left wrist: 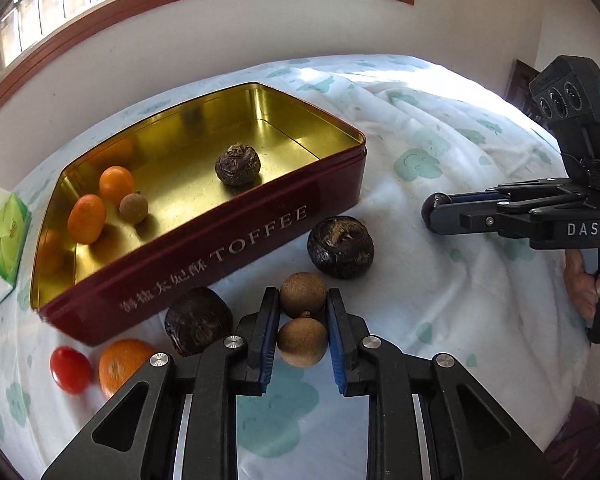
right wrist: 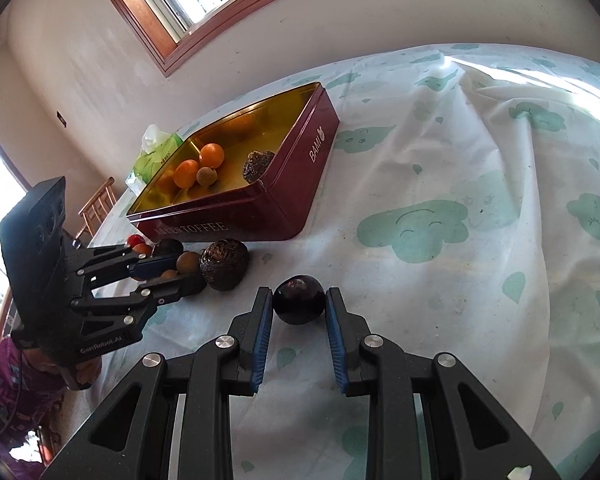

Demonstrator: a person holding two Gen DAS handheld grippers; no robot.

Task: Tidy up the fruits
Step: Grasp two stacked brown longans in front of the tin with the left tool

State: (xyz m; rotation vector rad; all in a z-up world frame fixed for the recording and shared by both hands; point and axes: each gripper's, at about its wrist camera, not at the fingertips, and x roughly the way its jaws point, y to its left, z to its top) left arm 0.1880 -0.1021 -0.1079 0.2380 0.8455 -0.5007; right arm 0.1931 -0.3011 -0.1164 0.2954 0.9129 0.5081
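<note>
Left wrist view: my left tongs (left wrist: 303, 336) sit narrow around two brown longans, the nearer longan (left wrist: 302, 342) pinched between the blue pads, the farther longan (left wrist: 303, 295) touching it at the fingertips. The toffee tin (left wrist: 204, 256) lies ahead and to the left, open side up, its long axis running left to right across my line. I judge the carry as up and forward-left over the near wall. A dark water chestnut (left wrist: 198, 325) sits just left of the tongs, and another (left wrist: 341, 247) ahead to the right. A cherry tomato (left wrist: 71, 369) and an orange (left wrist: 120, 362) wait further left.

In the right wrist view, my right tongs (right wrist: 299, 320) flank a dark round fruit (right wrist: 299, 299) on the cloth-covered counter (right wrist: 440, 160); the pads look closed against it. The tin is well ahead-left.
</note>
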